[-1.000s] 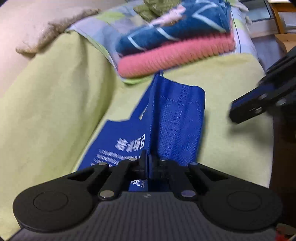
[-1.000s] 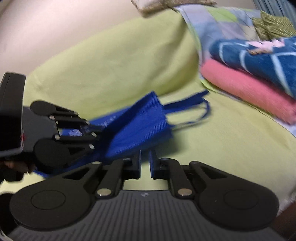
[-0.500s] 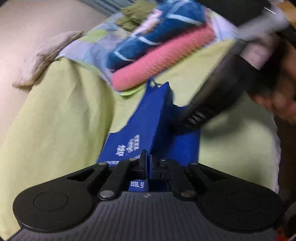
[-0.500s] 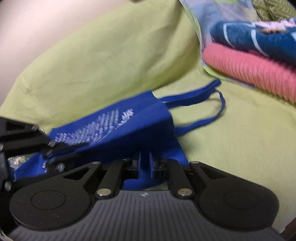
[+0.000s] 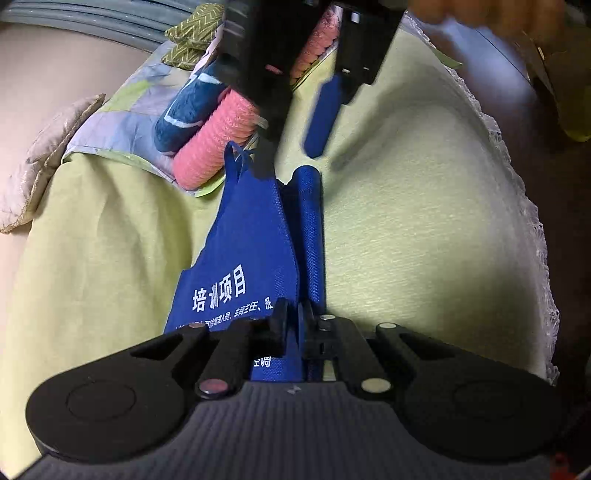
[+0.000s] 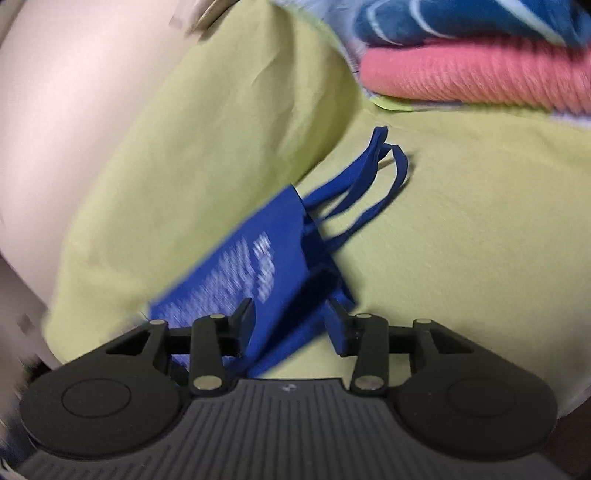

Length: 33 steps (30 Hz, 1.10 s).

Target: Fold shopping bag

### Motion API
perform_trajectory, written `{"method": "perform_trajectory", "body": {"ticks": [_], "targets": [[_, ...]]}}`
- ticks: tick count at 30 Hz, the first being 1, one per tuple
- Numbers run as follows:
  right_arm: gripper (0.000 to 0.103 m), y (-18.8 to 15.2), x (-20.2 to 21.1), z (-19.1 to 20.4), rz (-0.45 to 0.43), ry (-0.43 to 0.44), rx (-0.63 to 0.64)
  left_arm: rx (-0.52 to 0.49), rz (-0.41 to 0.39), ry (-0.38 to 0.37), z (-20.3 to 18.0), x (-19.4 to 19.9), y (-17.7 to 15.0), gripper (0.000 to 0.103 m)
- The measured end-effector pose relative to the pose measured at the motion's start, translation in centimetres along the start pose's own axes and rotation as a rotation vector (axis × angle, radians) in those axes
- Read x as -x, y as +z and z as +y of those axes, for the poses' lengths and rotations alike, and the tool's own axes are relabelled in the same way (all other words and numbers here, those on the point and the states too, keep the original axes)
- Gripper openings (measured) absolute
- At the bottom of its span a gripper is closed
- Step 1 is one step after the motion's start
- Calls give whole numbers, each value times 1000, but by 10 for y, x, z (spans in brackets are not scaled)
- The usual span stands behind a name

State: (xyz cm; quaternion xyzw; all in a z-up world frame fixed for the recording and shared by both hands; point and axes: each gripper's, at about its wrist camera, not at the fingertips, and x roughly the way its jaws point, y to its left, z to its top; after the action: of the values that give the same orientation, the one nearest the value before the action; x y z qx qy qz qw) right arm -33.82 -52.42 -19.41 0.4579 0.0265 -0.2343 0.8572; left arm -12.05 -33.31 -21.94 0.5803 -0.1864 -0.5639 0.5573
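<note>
The blue shopping bag (image 5: 251,236) lay on the yellow-green cover (image 5: 406,229), its handles (image 6: 373,173) pointing toward the pink knit (image 6: 480,77) stacked under a blue towel (image 6: 461,18). The left gripper (image 5: 295,325) was low at the bag's near end, jaws nearly together, pinching a raised fold of the bag. The right gripper (image 6: 291,321) reached down over the bag's far end from above, tilted, jaws spread wide on either side of the fabric without clamping it.
</note>
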Motion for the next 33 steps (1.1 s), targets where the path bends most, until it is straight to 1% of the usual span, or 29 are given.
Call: {"method": "perform_trajectory", "body": {"ticks": [2,3,4,5,7,8,10,11,12,14,15,18,20,21,24,25,27,29,31,33], "targets": [[39,3,-11,-3,5,-14,-43,-4,-4,7,-2,0,-1,2],[31,5,-17,-5,9,-27,-62,-1,-8,10,-2,0,-2,1],[7,5,-22,-7,17,-40,-81,2,-11,12,-2,0,-3,1],[4,4,-26,-9,25,-53,-95,13,-16,10,-1,2,-3,2],[3,-1,-28,-13,23,-70,-108,49,-29,-5,6,8,-5,7],[3,-3,-26,-13,19,-74,-104,97,-39,-31,14,12,-6,8],[3,-6,-25,-12,16,-88,-85,242,-78,-115,40,22,-7,16],[3,-8,-24,-10,15,-95,-73,323,-104,-151,53,27,-8,16],[3,-8,-24,-8,12,-102,-57,385,-118,-171,63,29,-9,16],[3,-10,-25,-2,11,-125,-9,478,-120,-186,79,27,-9,15],[3,-11,-26,1,13,-139,16,509,-110,-189,83,23,-10,14],[2,-11,-31,9,22,-177,86,523,-21,-229,79,-1,-9,12],[2,-10,-32,17,36,-207,163,526,-4,-235,74,-5,-9,6],[5,-11,-30,23,37,-228,216,527,-3,-233,72,-5,-8,0],[19,-14,-24,49,7,-339,426,531,3,-228,66,-6,-8,0],[19,-15,-23,58,-15,-364,496,532,4,-227,64,-6,-8,0],[19,-16,-21,71,-40,-336,592,534,8,-223,59,-6,-8,0],[18,-17,-26,79,-30,-293,655,539,7,-221,58,-5,-9,0],[10,-20,-39,81,22,-276,683,541,3,-219,56,-5,-8,0],[10,-24,-54,72,114,-290,639,546,-1,-219,56,-5,-12,0]]}}
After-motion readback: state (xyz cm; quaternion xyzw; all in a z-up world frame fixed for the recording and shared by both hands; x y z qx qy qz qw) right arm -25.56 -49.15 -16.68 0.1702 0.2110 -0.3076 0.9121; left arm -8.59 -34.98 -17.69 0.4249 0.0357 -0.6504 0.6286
